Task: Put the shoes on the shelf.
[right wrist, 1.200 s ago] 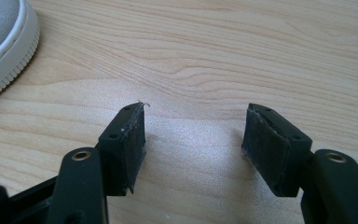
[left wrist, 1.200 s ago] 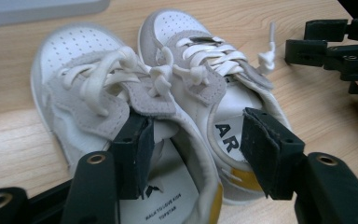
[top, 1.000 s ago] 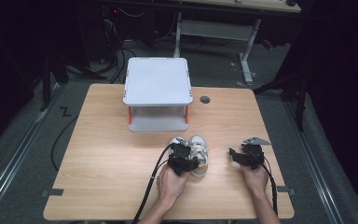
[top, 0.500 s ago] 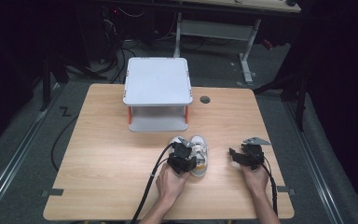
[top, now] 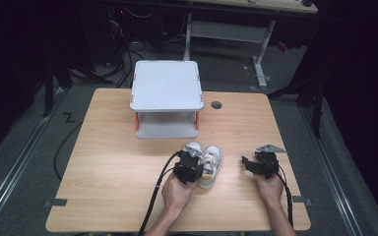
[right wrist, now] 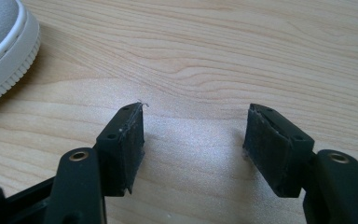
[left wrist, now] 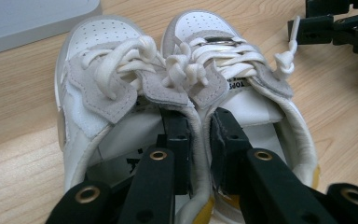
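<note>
Left claw (left wrist: pixel 193 140) has just been closing since earlier frame, one jaw now inside each small shoe, pinching two inner collars together. Pair of shoes (top: pixel 204 160) sits toe-away near counter's (top: pixel 103 147) front edge, right of middle, in front of grey two-tier stand (top: pixel 166 93). Right claw (right wrist: pixel 193 135) rests wide, empty, on bare wood beside right shoe's sole. Judgement: grip should stay firm and deep on both collars, lift straight up and slow so neither shoe slips; trailing laces could snag.
</note>
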The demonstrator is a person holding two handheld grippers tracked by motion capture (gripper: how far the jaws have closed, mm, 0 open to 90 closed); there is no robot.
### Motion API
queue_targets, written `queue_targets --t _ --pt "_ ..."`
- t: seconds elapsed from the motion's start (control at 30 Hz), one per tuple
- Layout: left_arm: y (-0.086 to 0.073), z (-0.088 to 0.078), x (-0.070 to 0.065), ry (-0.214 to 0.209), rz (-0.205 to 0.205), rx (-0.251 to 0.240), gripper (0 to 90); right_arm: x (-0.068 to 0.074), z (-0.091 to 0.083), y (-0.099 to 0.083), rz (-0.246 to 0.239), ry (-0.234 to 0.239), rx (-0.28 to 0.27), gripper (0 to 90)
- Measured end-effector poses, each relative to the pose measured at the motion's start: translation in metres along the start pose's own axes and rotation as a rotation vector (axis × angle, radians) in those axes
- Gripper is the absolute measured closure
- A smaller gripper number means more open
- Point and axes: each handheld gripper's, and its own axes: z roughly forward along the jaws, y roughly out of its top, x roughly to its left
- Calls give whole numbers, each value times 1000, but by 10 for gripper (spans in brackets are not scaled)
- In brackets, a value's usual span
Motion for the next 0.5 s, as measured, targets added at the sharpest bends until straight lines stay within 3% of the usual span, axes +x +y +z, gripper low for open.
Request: queue_targets --t 0.5 --pt "-2 -9 9 -36 35 -25 810 0 0 0 0 2 1 372"
